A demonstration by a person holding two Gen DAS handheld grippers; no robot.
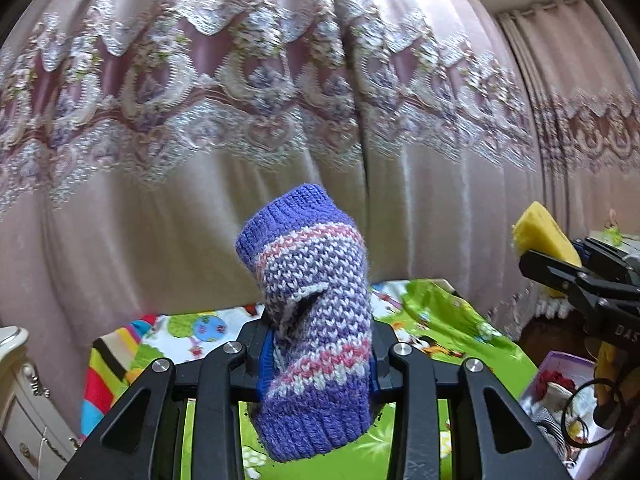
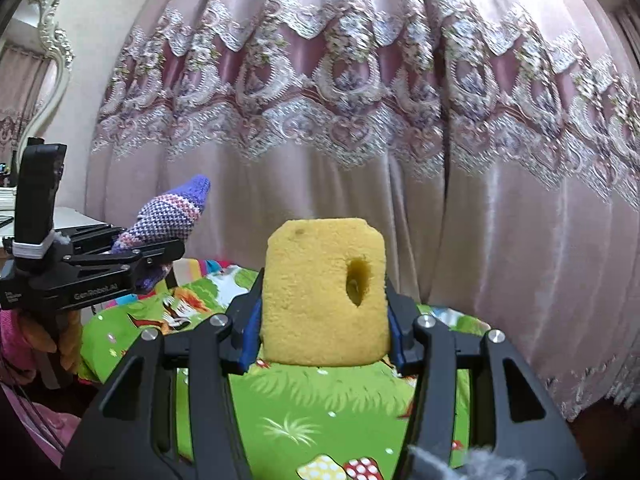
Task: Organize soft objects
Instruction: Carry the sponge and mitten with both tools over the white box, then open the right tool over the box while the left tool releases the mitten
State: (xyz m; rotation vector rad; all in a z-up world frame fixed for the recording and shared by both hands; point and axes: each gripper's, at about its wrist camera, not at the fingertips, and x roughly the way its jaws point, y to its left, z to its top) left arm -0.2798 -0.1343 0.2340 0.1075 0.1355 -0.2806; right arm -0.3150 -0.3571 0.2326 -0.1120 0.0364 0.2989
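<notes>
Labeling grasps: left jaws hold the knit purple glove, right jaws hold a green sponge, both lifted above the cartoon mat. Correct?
One error: the sponge is yellow, not green, as the right wrist view shows. The rest stands: the knit purple glove is in the left jaws, both above the cartoon mat.

Left black plastic two-finger gripper [image 1: 316, 354]: silver screws, blue finger pads [image 1: 265, 354]. Right black plastic two-finger gripper [image 2: 324, 320]: same; white "GenRobot.AI" lettering showed lower left of right-wrist view.

Knitted mitten [image 1: 316, 320] left of sponge [image 2: 326, 292], before curtain [image 1: 200, 100].
</notes>
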